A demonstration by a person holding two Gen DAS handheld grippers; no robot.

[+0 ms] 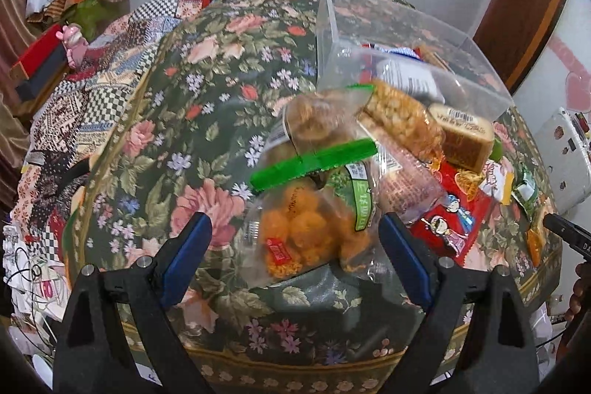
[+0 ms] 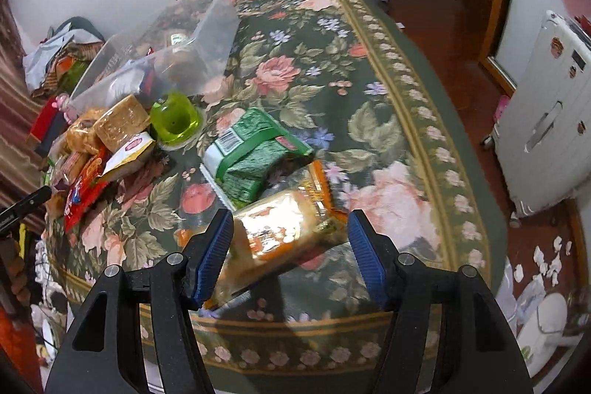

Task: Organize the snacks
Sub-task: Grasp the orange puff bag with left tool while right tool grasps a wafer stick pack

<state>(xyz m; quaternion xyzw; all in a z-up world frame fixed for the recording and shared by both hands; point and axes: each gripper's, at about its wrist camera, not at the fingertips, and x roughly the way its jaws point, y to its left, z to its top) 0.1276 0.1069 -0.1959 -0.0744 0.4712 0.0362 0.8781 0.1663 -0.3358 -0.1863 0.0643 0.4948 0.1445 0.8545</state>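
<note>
My left hand-held gripper (image 1: 295,242) gaped wide around orange puff bag (image 1: 306,239), gripping nothing | right hand-held gripper (image 2: 290,239) likewise around cracker pack (image 2: 280,235) | both light, crinkly, crushable; I judged mid-body best.

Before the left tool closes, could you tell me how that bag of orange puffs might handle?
The puff bag looks like thin clear film, so it will probably crumple and sag. The puffs look airy, likely light and crushable. With the left tool open around it, glossy film may slip.
</note>
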